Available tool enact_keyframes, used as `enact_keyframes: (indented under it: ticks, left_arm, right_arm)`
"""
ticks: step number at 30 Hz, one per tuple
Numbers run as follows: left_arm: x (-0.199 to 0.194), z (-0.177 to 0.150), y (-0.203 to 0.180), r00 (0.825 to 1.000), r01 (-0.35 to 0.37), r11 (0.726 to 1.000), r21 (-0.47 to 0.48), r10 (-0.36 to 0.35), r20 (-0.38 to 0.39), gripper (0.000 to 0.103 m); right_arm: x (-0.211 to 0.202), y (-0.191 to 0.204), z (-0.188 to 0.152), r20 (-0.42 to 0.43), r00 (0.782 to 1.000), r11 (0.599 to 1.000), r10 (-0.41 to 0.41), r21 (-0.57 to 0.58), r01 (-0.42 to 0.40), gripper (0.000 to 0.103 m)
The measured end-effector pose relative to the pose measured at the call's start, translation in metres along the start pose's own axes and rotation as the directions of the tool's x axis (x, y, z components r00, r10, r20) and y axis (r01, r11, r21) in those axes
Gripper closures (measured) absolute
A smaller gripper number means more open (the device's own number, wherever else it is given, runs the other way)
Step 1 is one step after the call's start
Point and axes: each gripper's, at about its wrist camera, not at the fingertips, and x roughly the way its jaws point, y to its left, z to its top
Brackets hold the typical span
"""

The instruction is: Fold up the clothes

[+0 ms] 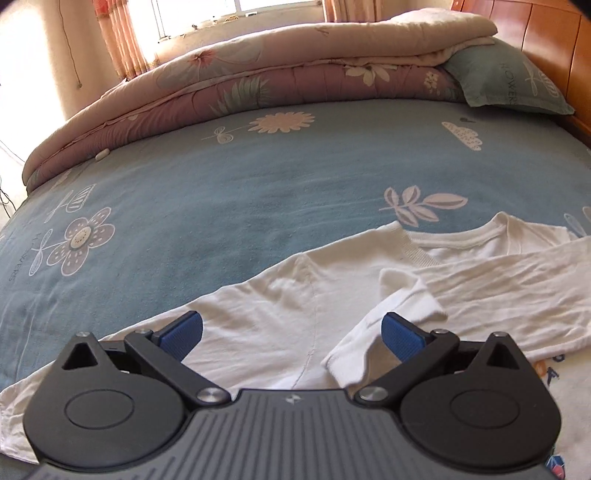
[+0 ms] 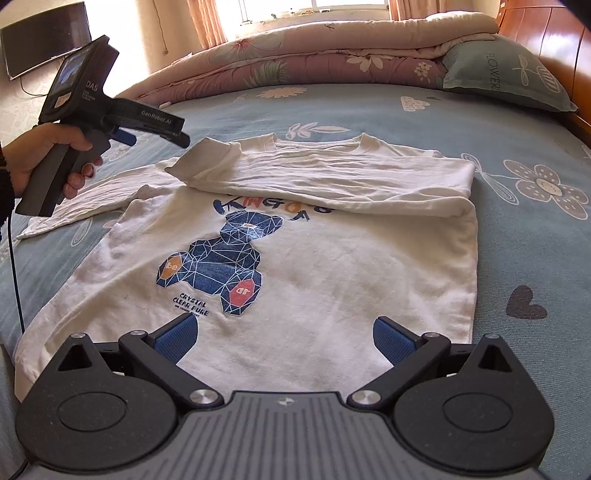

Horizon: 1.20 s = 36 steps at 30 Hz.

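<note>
Both my blue-padded grippers, left [image 1: 291,338] and right [image 2: 286,339], gape empty over the white long-sleeved bear-print cotton shirt [image 2: 332,266], so 1 sloppy pinch could drag its folded sleeve [image 2: 332,173] loose.

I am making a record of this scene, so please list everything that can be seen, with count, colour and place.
sweatshirt: one, white with a blue bear print, flat on the bed, one sleeve folded across the chest.
bed sheet: one, blue with pale flowers, under the sweatshirt.
quilt: one, pink with flowers, folded along the far side of the bed.
blanket: one, cream, folded on top of the quilt.
pillow: one, grey-green, by the headboard.
headboard: one, orange-brown wood, at the right.
curtains: pink, at the window.
screen: one, black, on the left wall.
left gripper: black, blue fingers open above the sweatshirt.
right gripper: black, blue fingers open above the hem.
hand: one, holding the left gripper's handle.
</note>
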Motion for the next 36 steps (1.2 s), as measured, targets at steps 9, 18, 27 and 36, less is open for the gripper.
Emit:
enact_keyframes:
  ticks: [9, 18, 27, 36]
  left_arm:
    - [-0.005, -0.008, -0.038, 0.975, 0.221, 0.967, 0.123, -0.216, -0.054, 0.001]
    - [0.023, -0.023, -0.076, 0.994, 0.078, 0.913, 0.401, -0.042, -0.098, 0.001]
    - [0.033, -0.005, 0.035, 0.985, -0.105, 0.994, 0.040, 0.109, -0.136, 0.001]
    - [0.001, 0.012, 0.015, 0.996, 0.087, 0.996, 0.025, -0.088, 0.021, 0.001]
  right_arm:
    - [0.003, 0.002, 0.003, -0.008, 1.000, 1.000, 0.003, -0.003, -0.003, 0.000]
    - [0.011, 0.011, 0.013, -0.016, 0.999, 0.999, 0.041, -0.014, -0.041, 0.000]
    - [0.007, -0.002, 0.015, 0.002, 0.998, 0.997, 0.066, 0.047, -0.066, 0.000]
    - [0.015, 0.001, 0.013, -0.020, 0.998, 0.997, 0.059, 0.043, -0.058, 0.000]
